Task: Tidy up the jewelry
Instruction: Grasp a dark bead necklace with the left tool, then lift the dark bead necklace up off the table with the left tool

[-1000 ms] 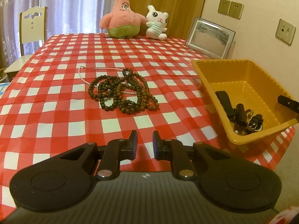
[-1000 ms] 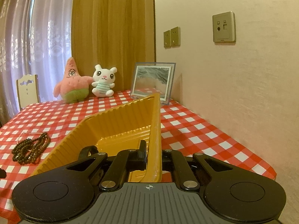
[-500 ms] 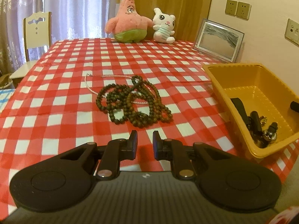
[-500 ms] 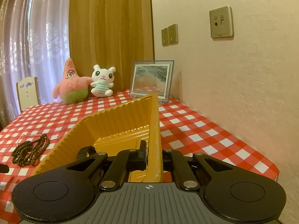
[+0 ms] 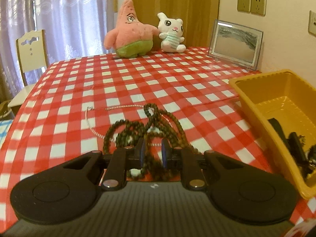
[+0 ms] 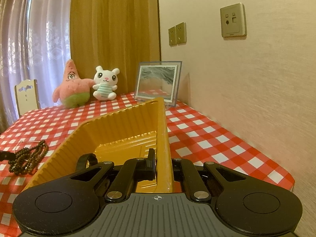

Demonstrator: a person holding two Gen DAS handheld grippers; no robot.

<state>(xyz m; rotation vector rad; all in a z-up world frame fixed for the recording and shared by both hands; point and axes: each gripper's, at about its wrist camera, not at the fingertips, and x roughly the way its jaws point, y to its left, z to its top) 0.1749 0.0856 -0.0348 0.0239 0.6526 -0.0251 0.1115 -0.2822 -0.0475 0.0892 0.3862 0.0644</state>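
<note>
**Beads under your left jaws, tray held on the right**

Your left gripper (image 5: 153, 151) stands slightly parted over the dark bead strands (image 5: 146, 126) mid-table; contact looks unlikely, though blurred. Your right gripper (image 6: 163, 163) clamps the yellow tray (image 6: 118, 126) wall near the table's right edge.

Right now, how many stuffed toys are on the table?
2. The pink starfish toy sits at the table's far edge by the curtain; the white bunny toy sits right beside it, touching its arm.

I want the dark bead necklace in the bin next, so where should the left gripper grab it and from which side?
Grip the dark bead necklace at the near bunch, where several strands overlap between the left gripper jaws. Come from above on the near side; the strands lie flat and tangled over a thin pale chain.
</note>
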